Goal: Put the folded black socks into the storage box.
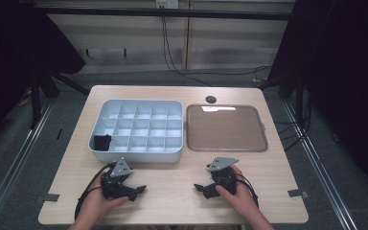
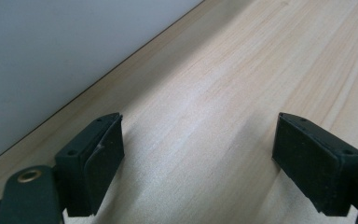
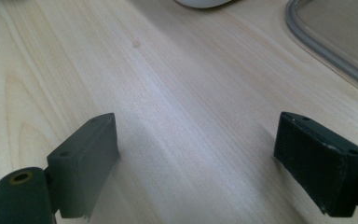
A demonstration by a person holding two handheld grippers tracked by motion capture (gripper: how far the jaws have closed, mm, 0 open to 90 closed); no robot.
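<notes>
A white box with several compartments (image 1: 135,125) sits at the middle left of the wooden table (image 1: 172,191). A black object (image 1: 102,142) lies in its front left compartment. To its right is a flat brown tray (image 1: 226,128) with nothing on it. My left gripper (image 1: 140,189) rests low over the table in front of the box, jaws wide apart and pointing right. In the left gripper view the gripper (image 2: 198,154) has only bare wood between its pads, with the box's white wall (image 2: 51,56) beside it. My right gripper (image 1: 199,188) is open too, pointing left, and again (image 3: 196,158) holds nothing.
A dark round hole (image 1: 211,99) marks the table behind the brown tray. The tray's rim (image 3: 326,60) curves at the upper right of the right gripper view, and the box's corner (image 3: 205,3) is at its top. Cables trail on the floor beyond the table.
</notes>
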